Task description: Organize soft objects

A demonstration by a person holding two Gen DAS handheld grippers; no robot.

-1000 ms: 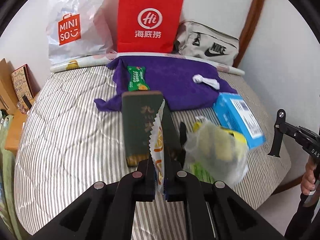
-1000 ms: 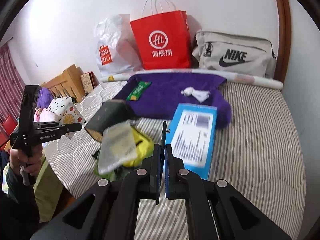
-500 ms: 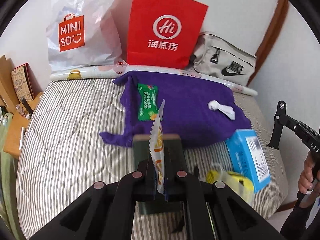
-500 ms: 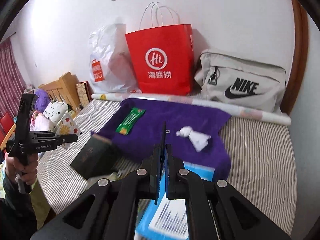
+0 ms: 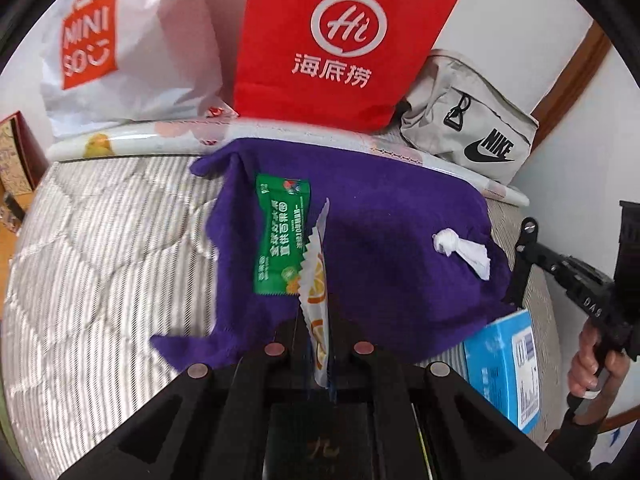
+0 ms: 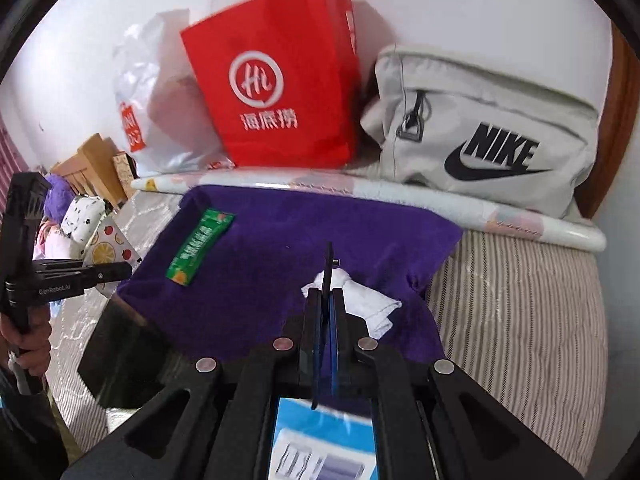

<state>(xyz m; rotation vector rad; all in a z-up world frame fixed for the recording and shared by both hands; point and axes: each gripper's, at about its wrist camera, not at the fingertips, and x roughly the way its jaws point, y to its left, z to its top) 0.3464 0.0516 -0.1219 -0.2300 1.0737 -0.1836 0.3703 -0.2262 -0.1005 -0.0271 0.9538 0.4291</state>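
My left gripper (image 5: 318,344) is shut on a white snack packet with orange slices (image 5: 316,280) and holds it above the near edge of the purple towel (image 5: 400,240). A green snack packet (image 5: 280,236) and a knotted white cloth (image 5: 460,246) lie on the towel. My right gripper (image 6: 325,320) is shut and empty, over the towel (image 6: 280,248) just in front of the white cloth (image 6: 368,304). The green packet (image 6: 198,246) lies to its left. The left gripper with its packet (image 6: 108,242) shows at the left.
A red paper bag (image 5: 340,40), a white Miniso bag (image 5: 120,40) and a grey Nike bag (image 6: 488,136) stand at the wall behind a rolled sheet (image 6: 400,192). A blue box (image 5: 504,364) and a dark green box (image 6: 124,356) lie on the striped bed near me.
Both grippers have moved forward toward the towel and the wall. The dark green box, blue box and plastic-bagged item have slid down under or out of view. Left still holds the packet.
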